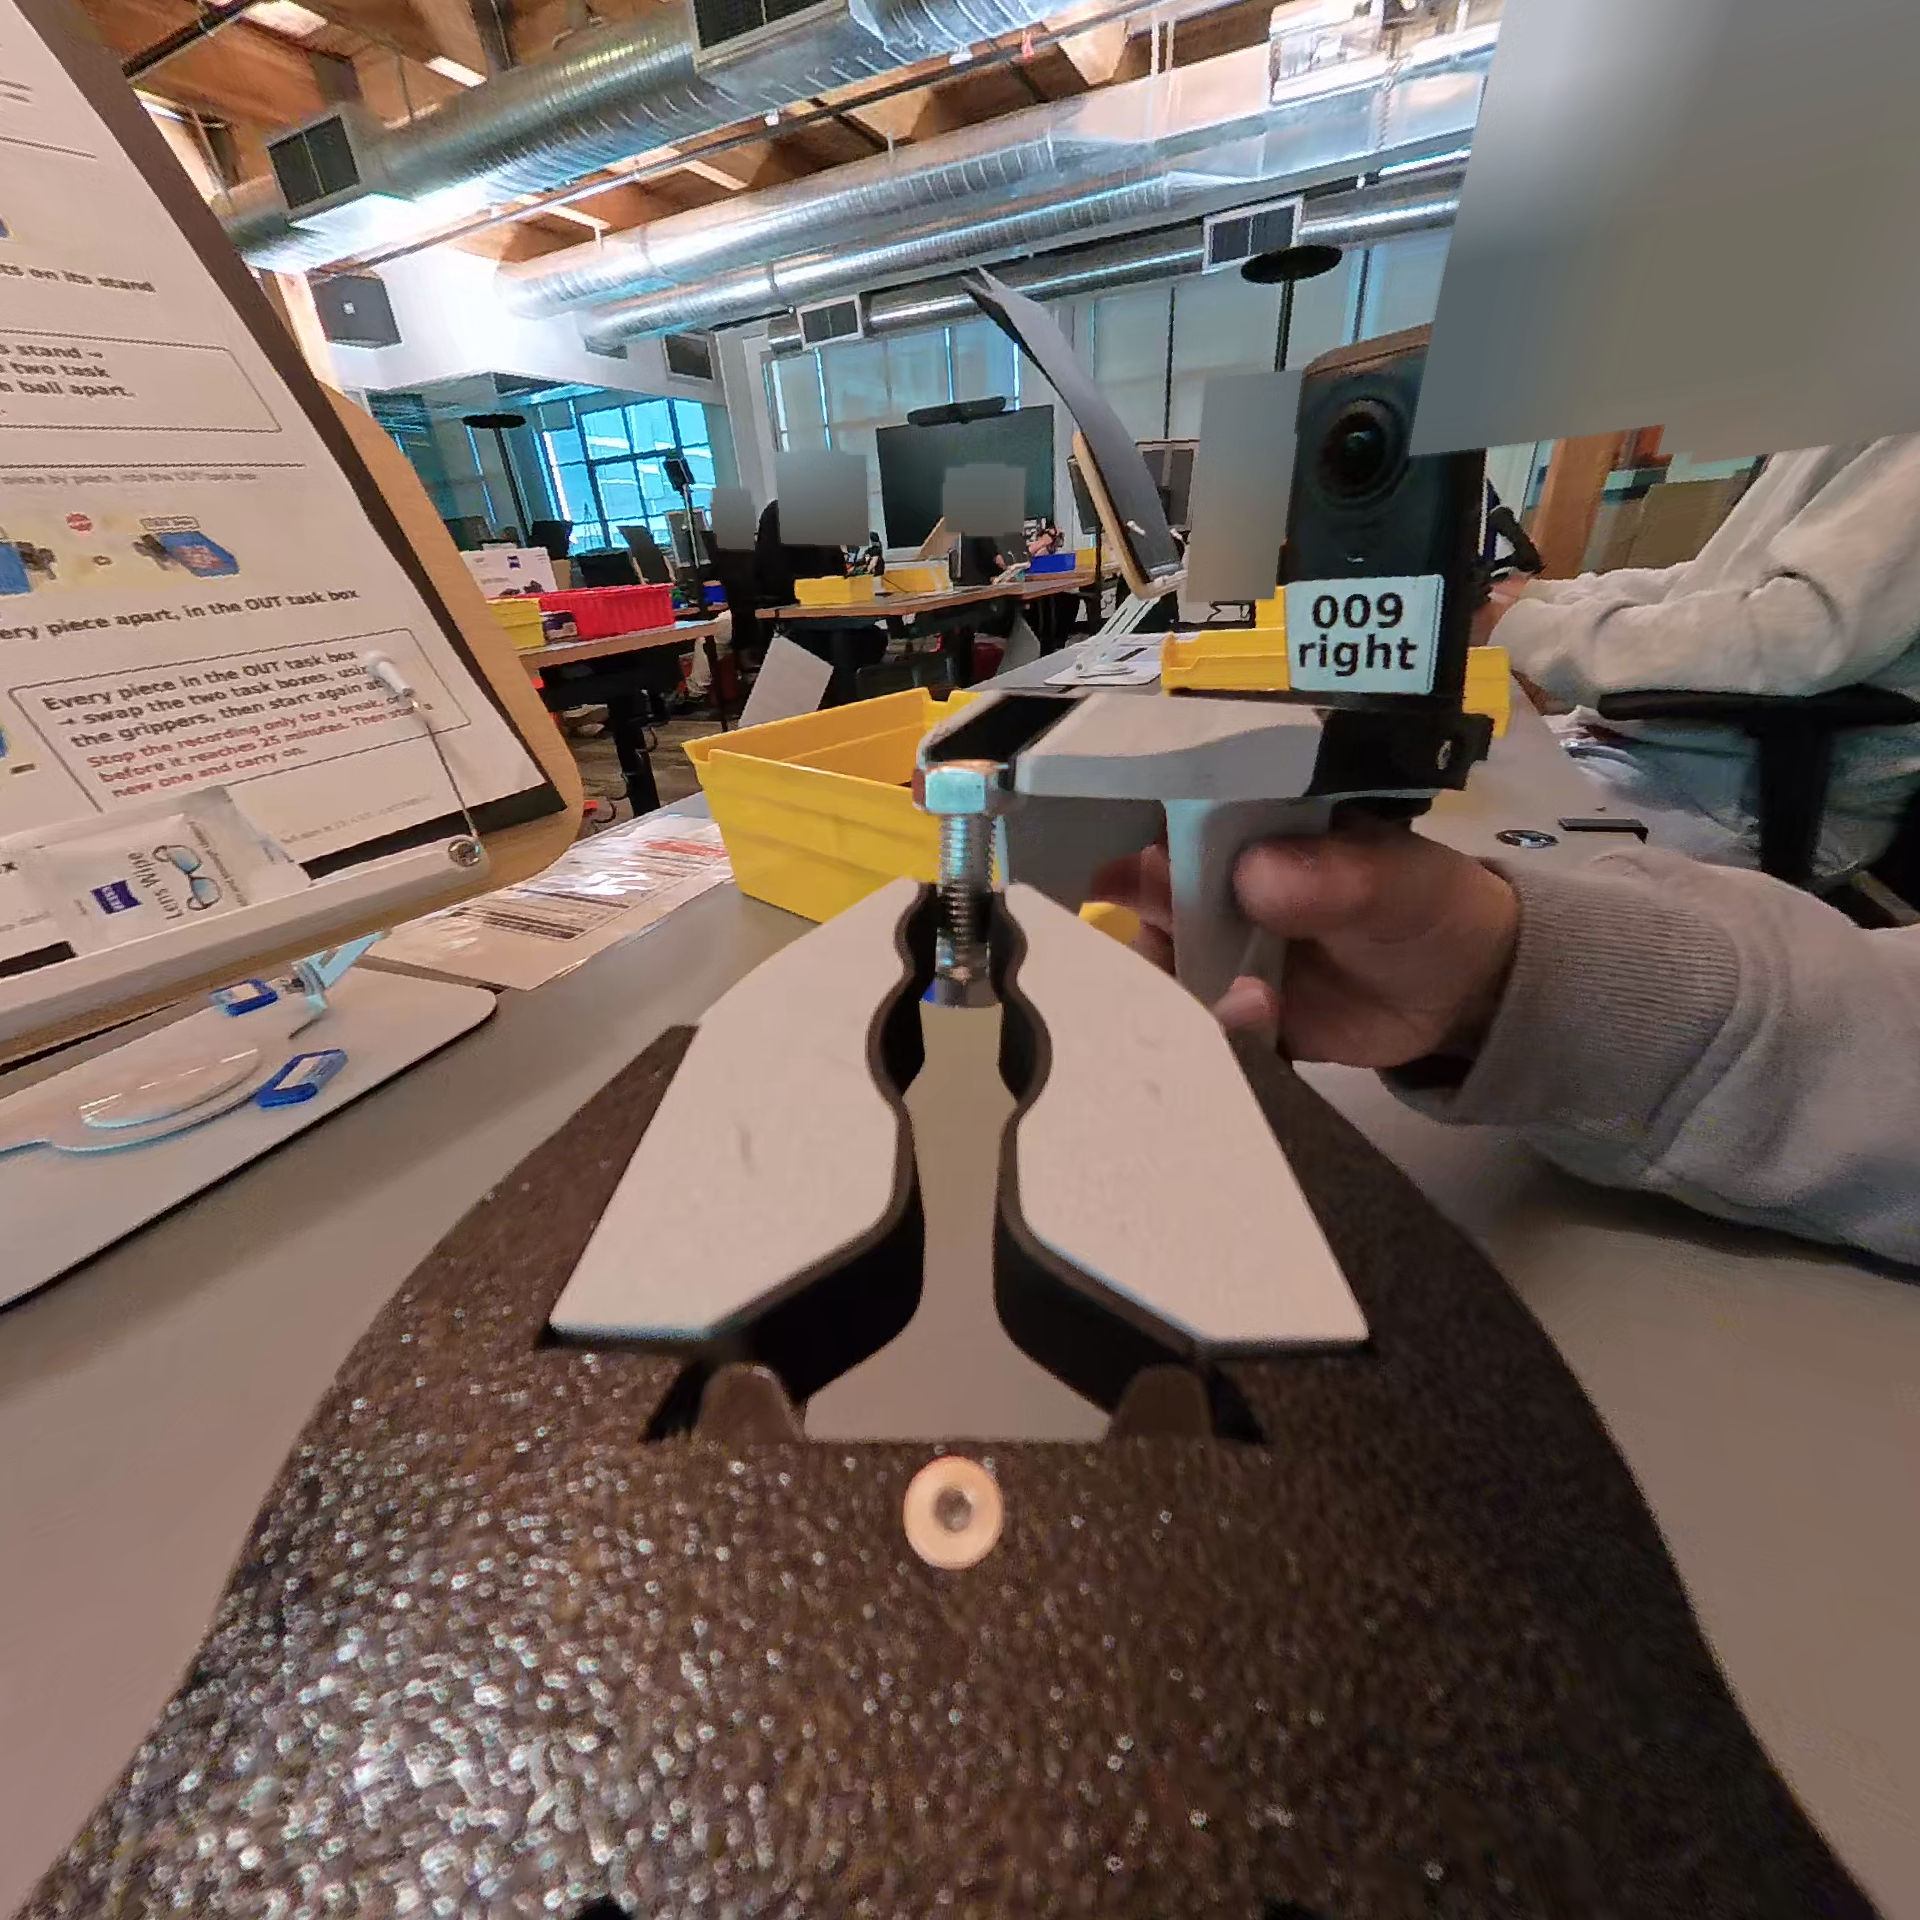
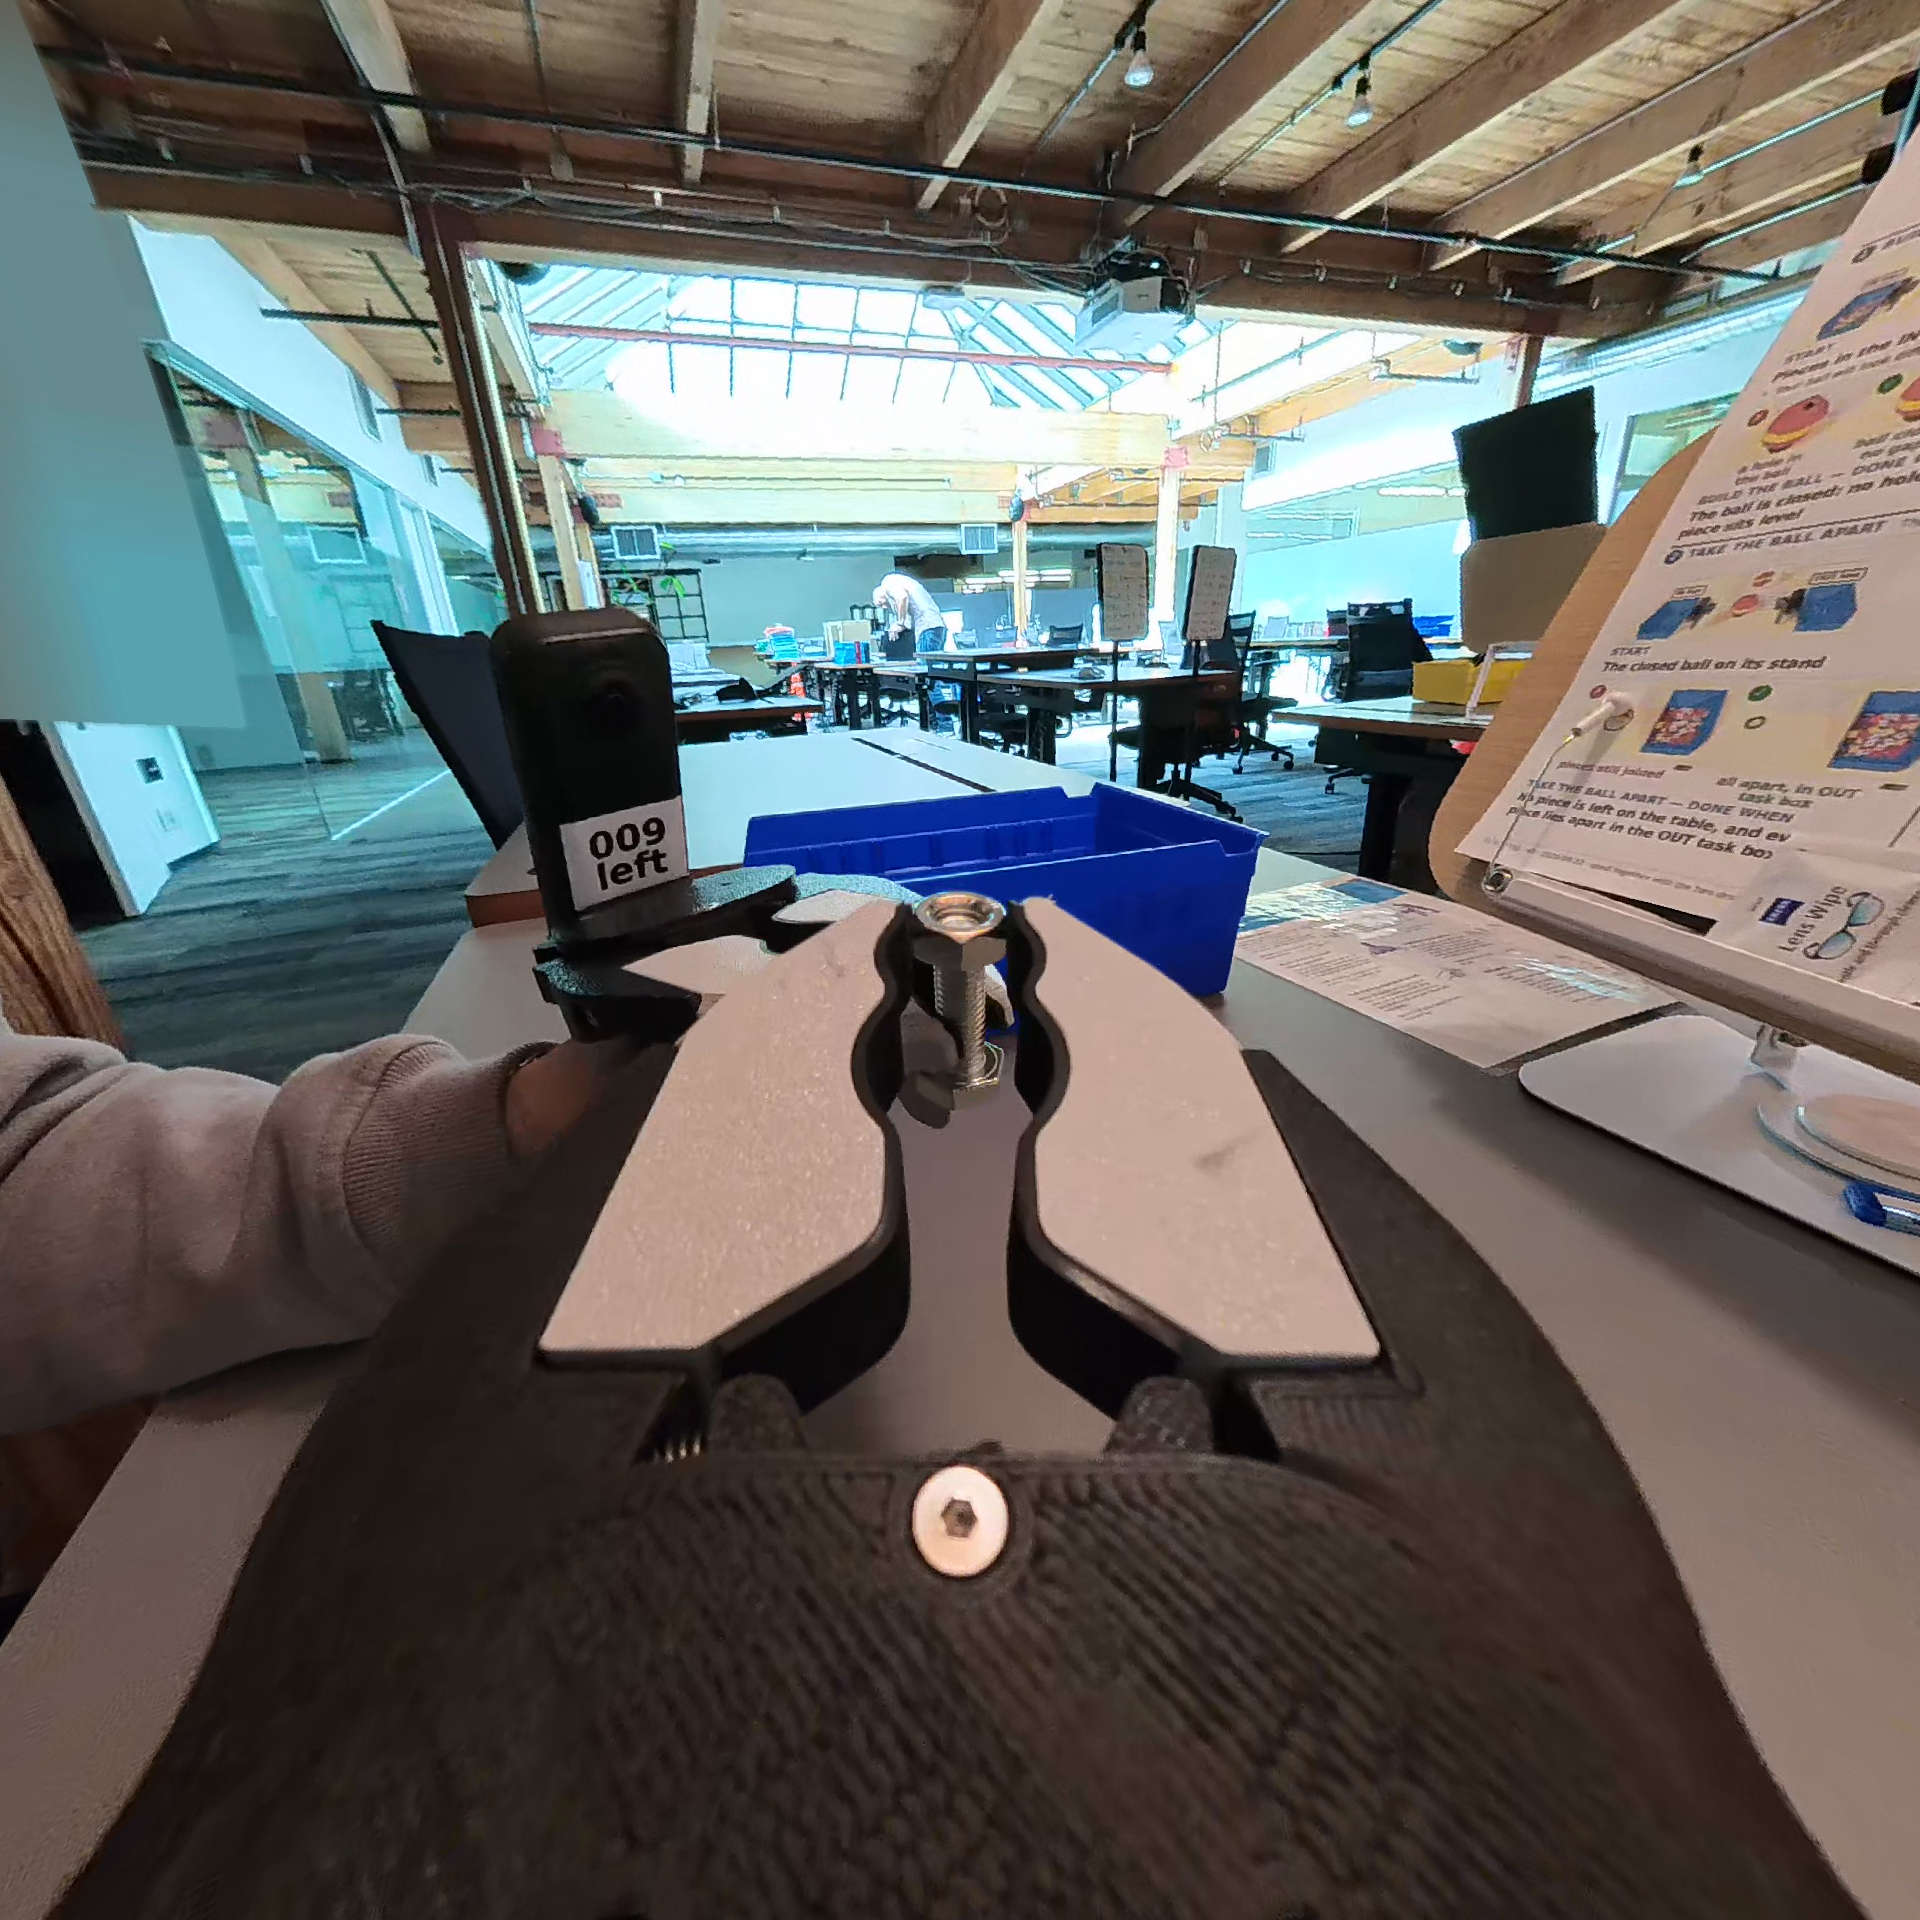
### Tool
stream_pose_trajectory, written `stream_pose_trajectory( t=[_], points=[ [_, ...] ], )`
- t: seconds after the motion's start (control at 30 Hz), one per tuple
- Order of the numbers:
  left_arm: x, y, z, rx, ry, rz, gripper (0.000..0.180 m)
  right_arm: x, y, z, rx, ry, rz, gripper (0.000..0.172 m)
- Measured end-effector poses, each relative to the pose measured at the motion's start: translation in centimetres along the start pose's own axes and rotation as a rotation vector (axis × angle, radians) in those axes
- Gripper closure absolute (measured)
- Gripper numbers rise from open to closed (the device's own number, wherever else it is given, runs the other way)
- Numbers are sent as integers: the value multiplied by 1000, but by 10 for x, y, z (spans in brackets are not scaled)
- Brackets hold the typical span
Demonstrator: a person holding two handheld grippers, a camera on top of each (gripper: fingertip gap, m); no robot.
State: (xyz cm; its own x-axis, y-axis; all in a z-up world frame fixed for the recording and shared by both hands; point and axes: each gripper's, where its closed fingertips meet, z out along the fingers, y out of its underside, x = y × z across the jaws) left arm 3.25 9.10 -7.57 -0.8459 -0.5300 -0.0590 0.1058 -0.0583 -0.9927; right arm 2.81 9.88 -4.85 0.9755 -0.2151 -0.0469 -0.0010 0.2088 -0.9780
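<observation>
Gripping one silver bolt [image 1: 961, 883] from both ends, above the grey counter [image 1: 436, 1174].
Right gripper [image 2: 958, 940] fingers are clamped on the hex head; left gripper [image 1: 961, 961] fingers are closed on the threaded shank near its nut. Bolt stands upright, between yellow bin [image 1: 821, 821] and blue bin [image 2: 1122, 883].

The bolt [image 1: 964, 894] stands at frame centre; bin [image 1: 821, 810] behind it, document stand [image 1: 208, 582] at left.
</observation>
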Motion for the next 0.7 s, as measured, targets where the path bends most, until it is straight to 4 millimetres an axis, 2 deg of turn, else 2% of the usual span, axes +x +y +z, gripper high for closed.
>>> stream_pose_trajectory(
  t=[0.1, 0.37, 0.43, 0.5, 0.57, 0.6, 0.7],
  points=[
    [9, -3, 0, 18, 87, -56, 172, -6, -3, -3, 4, -81, 40, 155],
    [41, -18, -11, 96, 455, -350, 172, -32, -16, -12, 67, -332, 152, 155],
    [40, -18, -10, 98, 445, -357, 172, -30, -16, -11, 70, -321, 159, 155],
    [31, -13, -7, 84, 361, -313, 172, -18, -12, -10, 67, -224, 143, 153],
    [23, -14, -8, 96, 297, -266, 172, -3, -9, -9, 59, -105, 122, 140],
    [20, -17, -9, 114, 273, -245, 172, 2, -7, -10, 44, -73, 113, 143],
    [13, -19, -10, 134, 213, -216, 172, 7, -6, -10, 38, -39, 103, 136]
  ],
)
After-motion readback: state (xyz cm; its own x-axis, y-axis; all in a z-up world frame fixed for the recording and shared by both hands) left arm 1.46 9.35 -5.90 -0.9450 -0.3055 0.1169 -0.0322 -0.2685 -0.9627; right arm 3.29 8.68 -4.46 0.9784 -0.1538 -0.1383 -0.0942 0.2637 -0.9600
